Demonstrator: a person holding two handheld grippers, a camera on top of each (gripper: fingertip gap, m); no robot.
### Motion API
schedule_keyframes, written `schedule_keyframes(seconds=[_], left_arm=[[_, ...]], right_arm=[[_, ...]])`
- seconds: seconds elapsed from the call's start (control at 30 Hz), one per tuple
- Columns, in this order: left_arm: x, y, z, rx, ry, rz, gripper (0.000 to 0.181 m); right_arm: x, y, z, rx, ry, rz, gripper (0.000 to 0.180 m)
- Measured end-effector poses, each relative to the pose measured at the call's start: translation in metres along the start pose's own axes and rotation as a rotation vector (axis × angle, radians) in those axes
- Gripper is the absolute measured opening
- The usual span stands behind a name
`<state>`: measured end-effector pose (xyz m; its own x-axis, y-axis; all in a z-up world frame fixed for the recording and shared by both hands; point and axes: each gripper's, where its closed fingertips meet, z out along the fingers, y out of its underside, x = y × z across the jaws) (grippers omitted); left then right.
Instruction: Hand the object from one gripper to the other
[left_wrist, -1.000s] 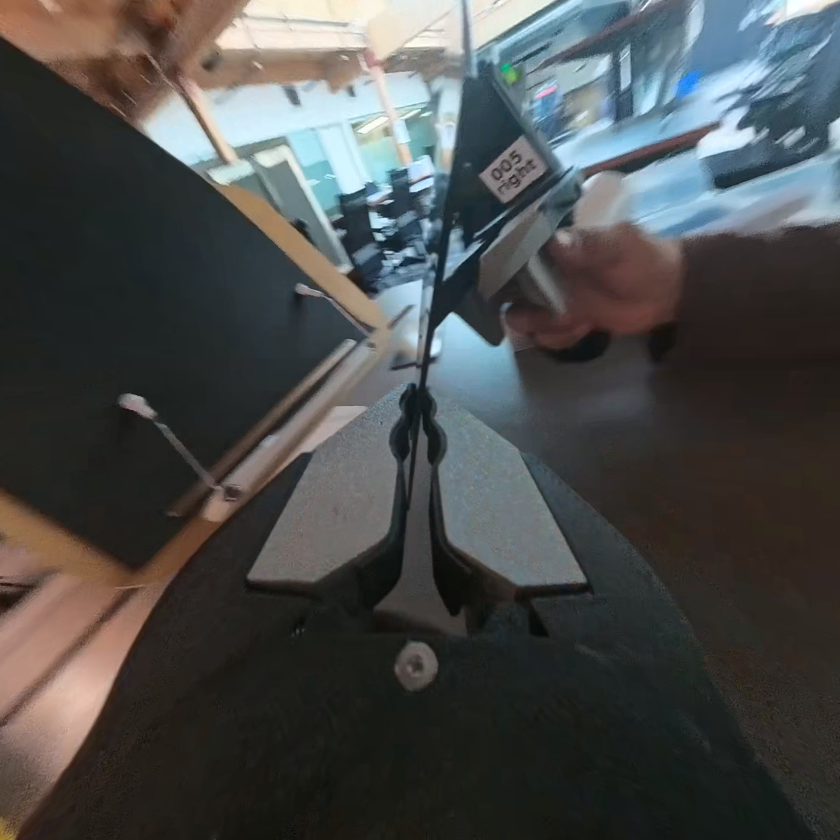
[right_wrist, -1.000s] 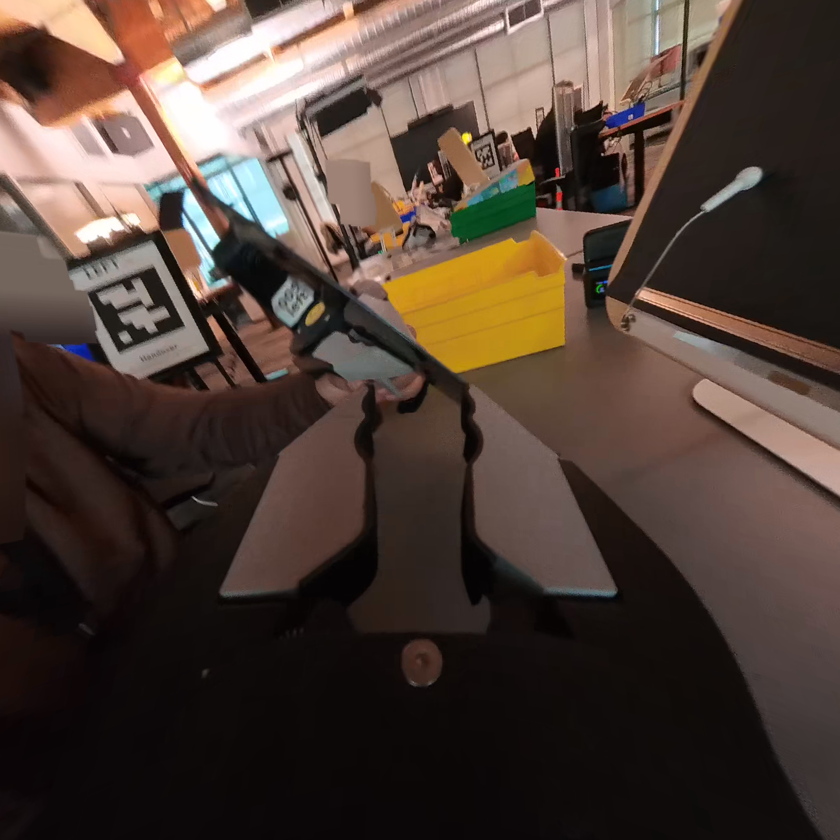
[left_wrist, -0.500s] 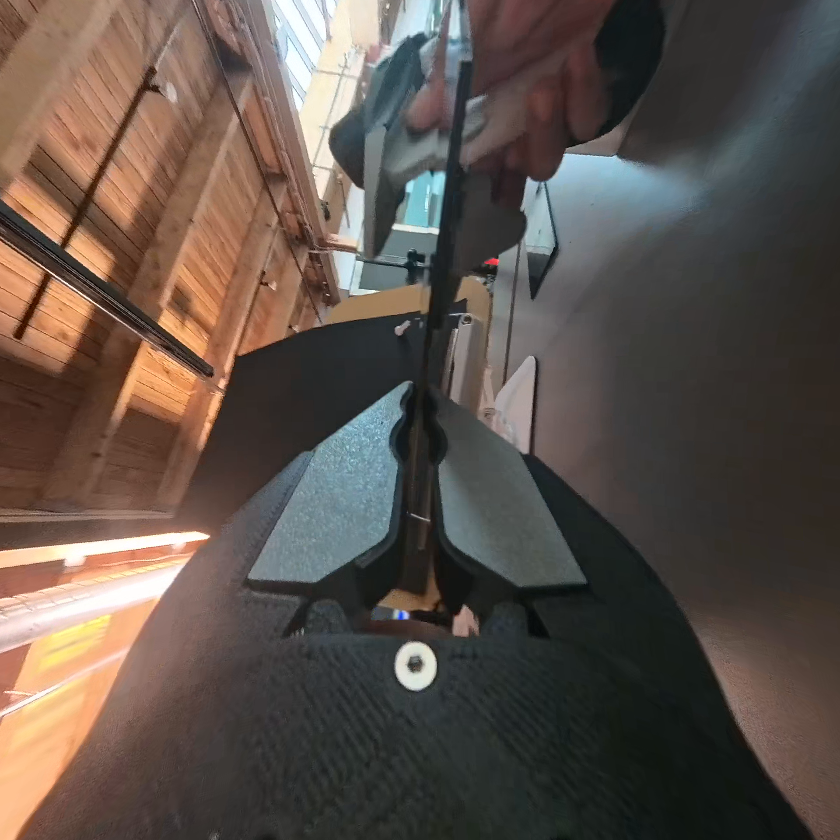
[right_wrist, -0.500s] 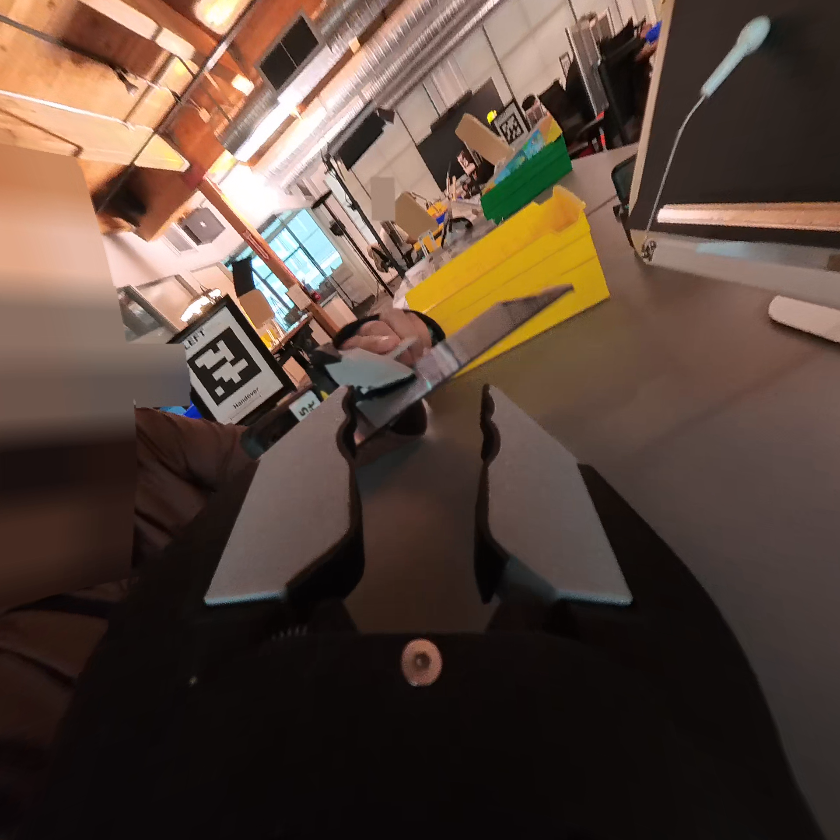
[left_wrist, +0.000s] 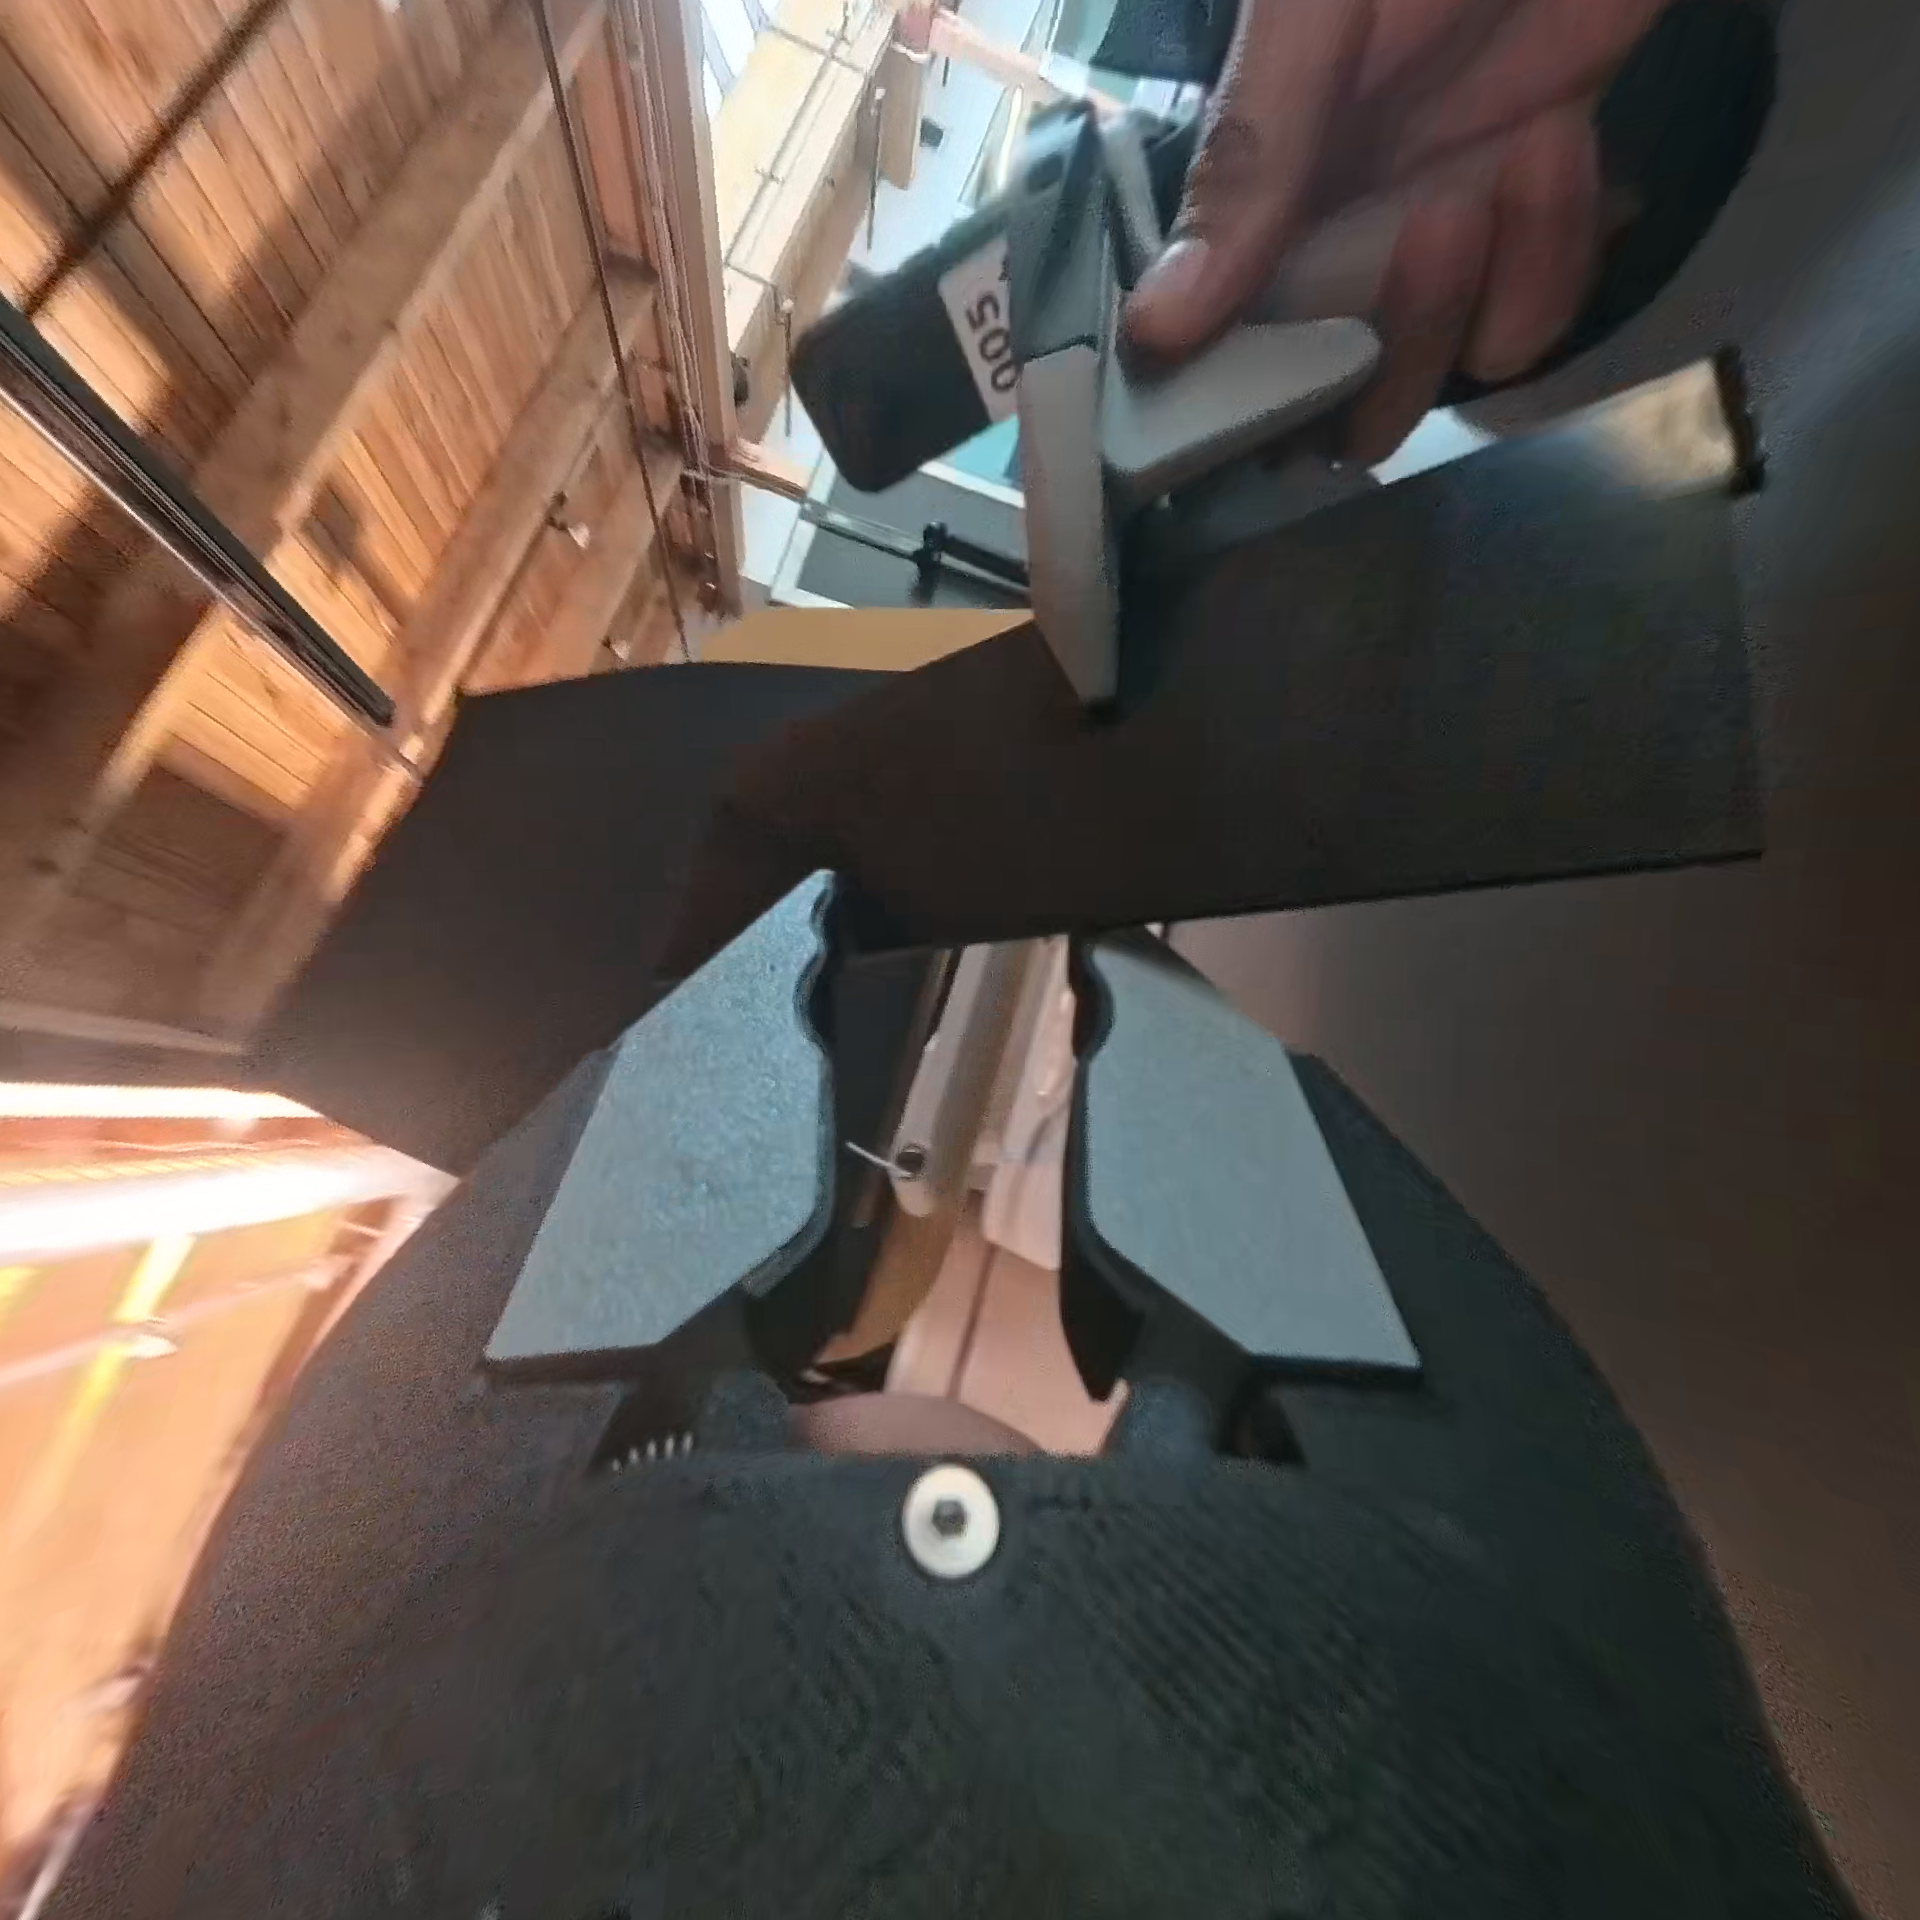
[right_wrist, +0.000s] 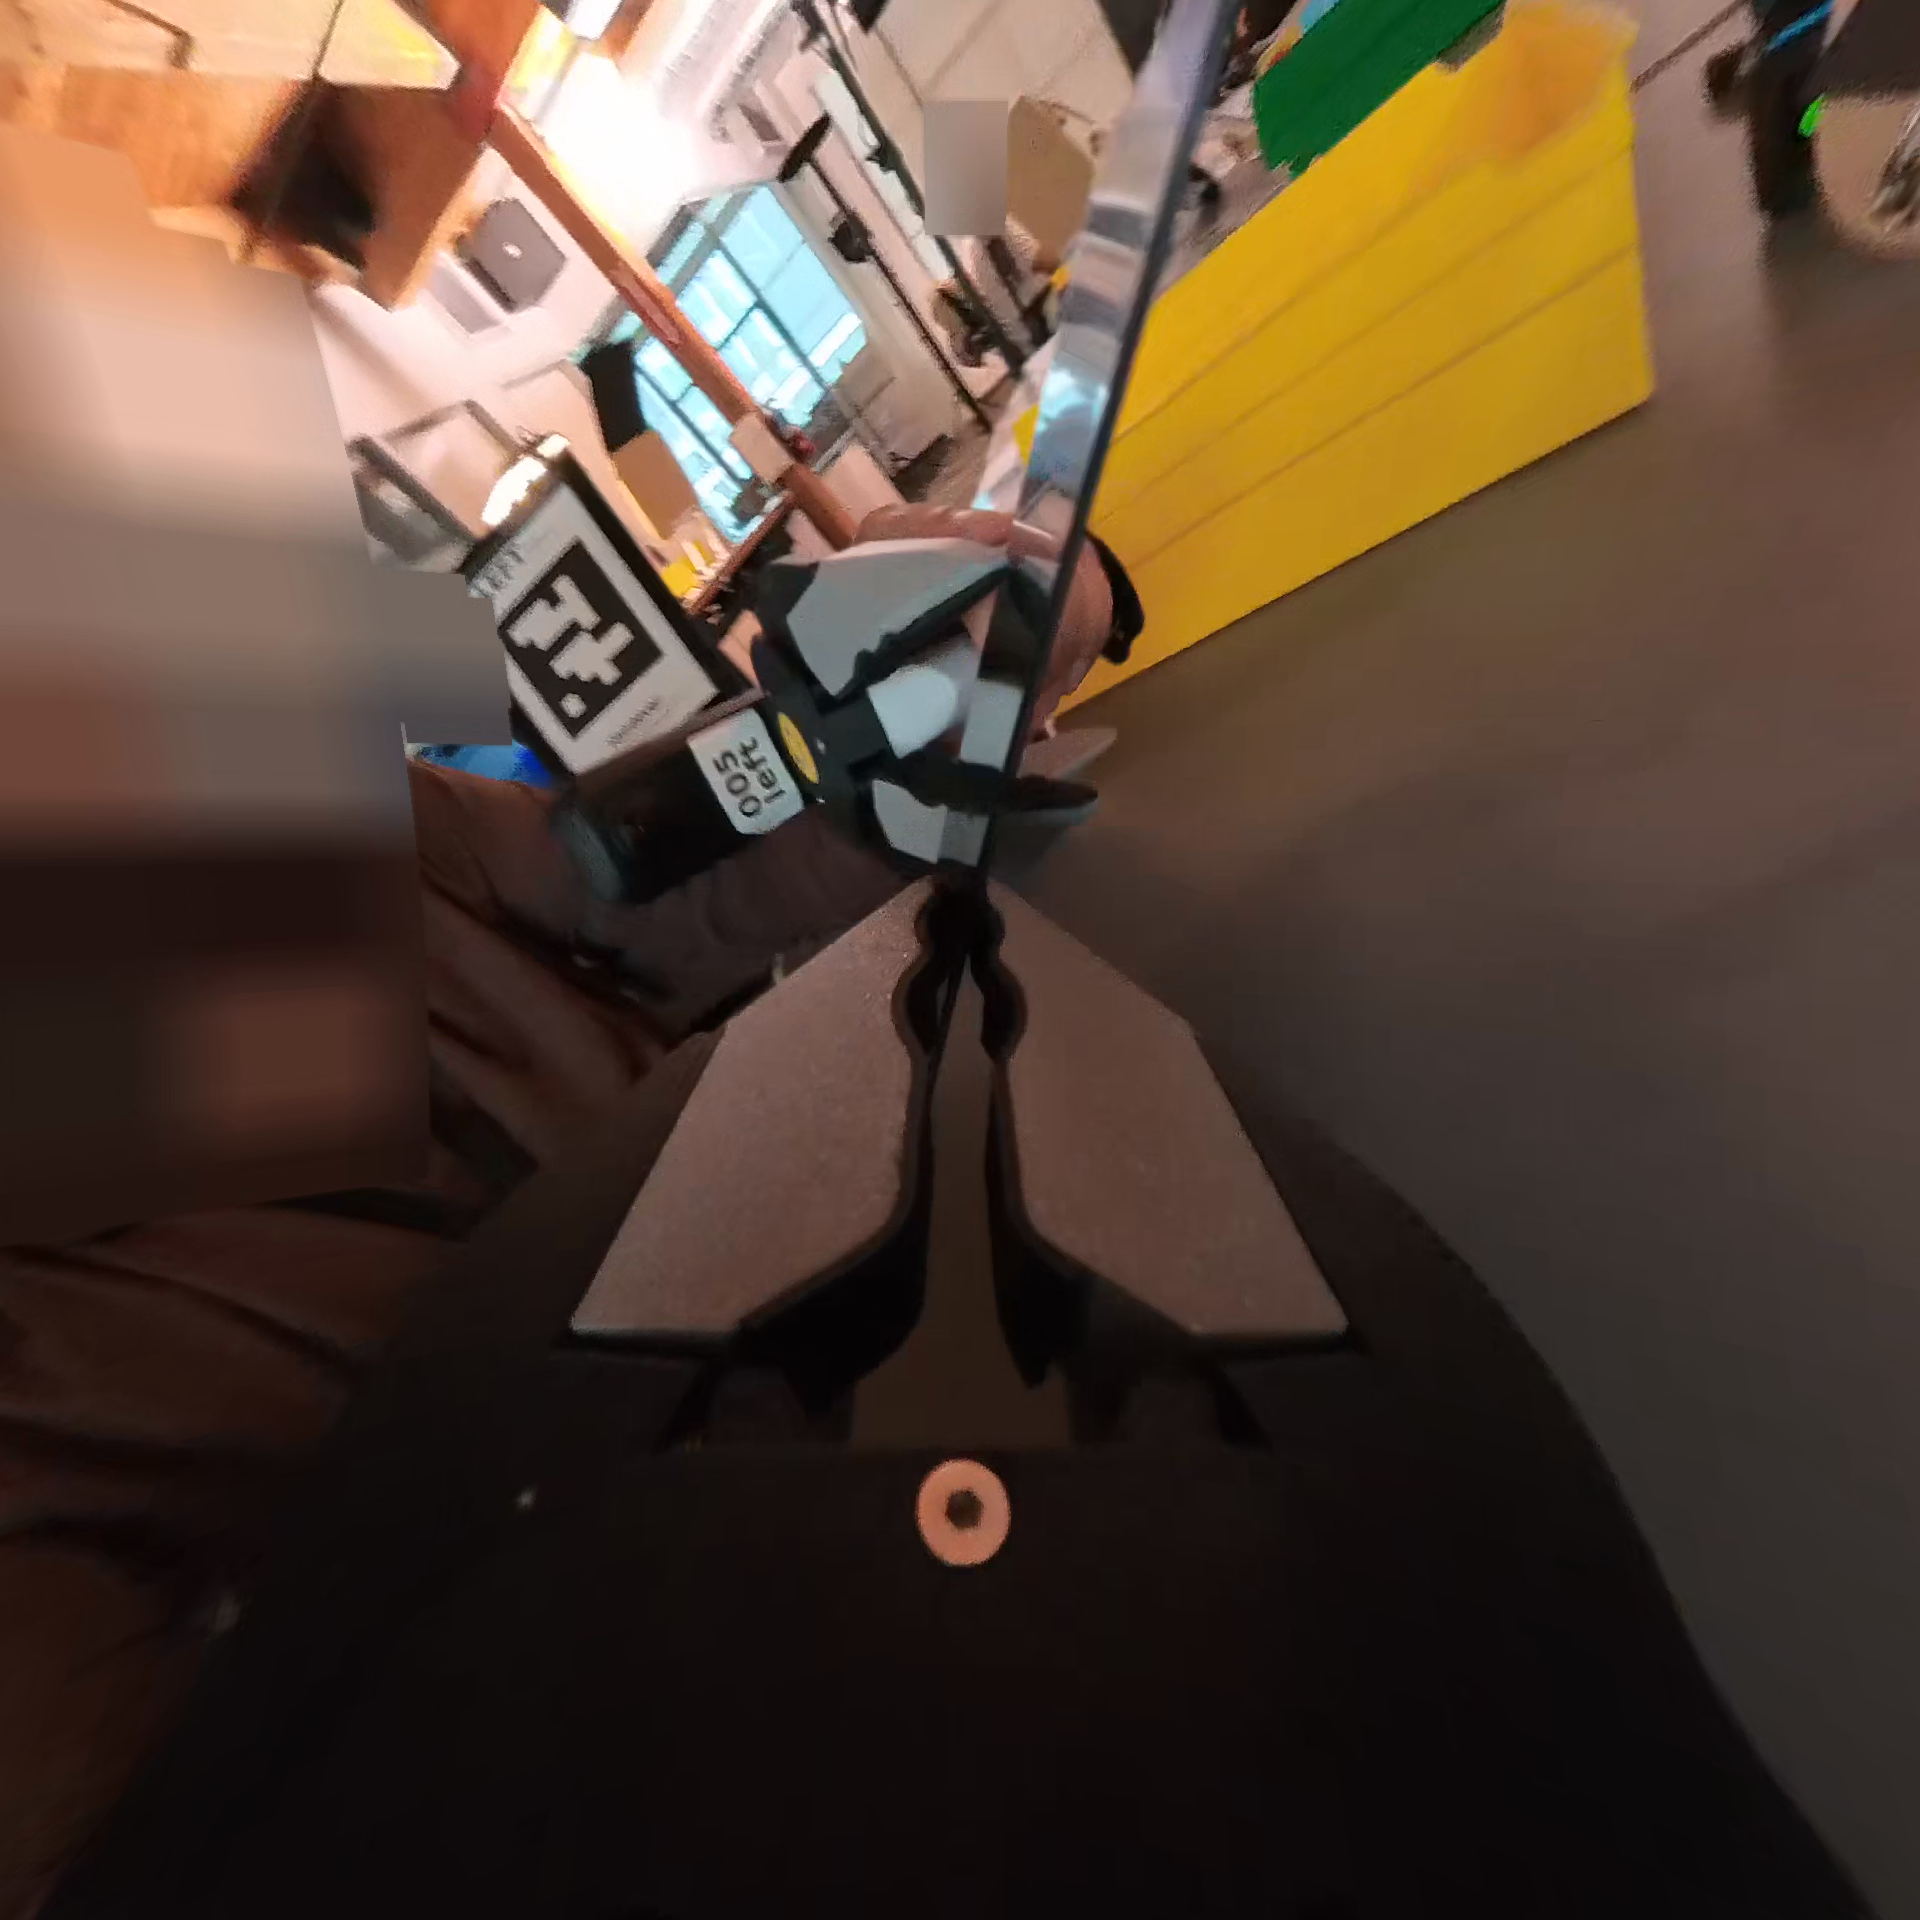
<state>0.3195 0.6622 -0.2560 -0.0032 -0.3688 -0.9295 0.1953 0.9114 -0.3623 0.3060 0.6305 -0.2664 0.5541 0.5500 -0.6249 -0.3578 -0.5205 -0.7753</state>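
The object is a thin black flat plate (left_wrist: 1351, 727). In the left wrist view it hangs broadside just beyond my left gripper (left_wrist: 951, 935), which is open and empty, its jaws well apart. The right gripper (left_wrist: 1086, 686), held by a hand (left_wrist: 1403, 156), pinches the plate's upper edge. In the right wrist view my right gripper (right_wrist: 961, 914) is shut on the plate (right_wrist: 1101, 364), seen edge-on and rising from the fingertips. The left gripper (right_wrist: 914, 717) shows open just behind it.
A yellow bin (right_wrist: 1403, 312) with a green bin (right_wrist: 1351, 94) behind it stands on the grey table (right_wrist: 1558, 831). A black-and-white marker board (right_wrist: 582, 634) stands at the left. A black upright panel (left_wrist: 520, 831) is near the left gripper.
The right gripper has shut on the plate and the left gripper has opened and let go. The plate has turned from edge-on to broadside in the left wrist view.
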Motion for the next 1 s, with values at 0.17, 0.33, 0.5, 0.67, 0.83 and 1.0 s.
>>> schedule_keyframes(seconds=[0.17,0.33,0.5,0.67,0.83,1.0], left_arm=[[-0.006,0.006,-0.001,0.0,0.023,-0.168,0.05],[-0.018,0.016,-0.004,-0.021,0.026,-0.323,0.038],[-0.011,-0.008,-0.005,0.115,0.254,-0.862,0.039],[-0.02,-0.028,-0.016,0.292,0.431,-1.198,0.022],[-0.004,-0.014,-0.012,0.146,0.415,-0.945,0.0],[-0.007,0.01,-0.003,-0.025,0.22,-0.644,0.0]], right_arm=[[0.001,-0.013,-0.009,0.044,0.101,-0.123,0.0],[-0.011,-0.042,-0.039,0.239,0.093,-0.174,0.0],[-0.017,-0.044,-0.032,0.236,0.155,-0.338,0.0],[-0.025,-0.024,0.006,0.091,0.169,-0.496,0.0],[-0.008,-0.035,-0.005,0.147,0.246,-0.406,0.028],[-0.008,-0.05,-0.034,0.258,0.236,-0.331,0.053]])
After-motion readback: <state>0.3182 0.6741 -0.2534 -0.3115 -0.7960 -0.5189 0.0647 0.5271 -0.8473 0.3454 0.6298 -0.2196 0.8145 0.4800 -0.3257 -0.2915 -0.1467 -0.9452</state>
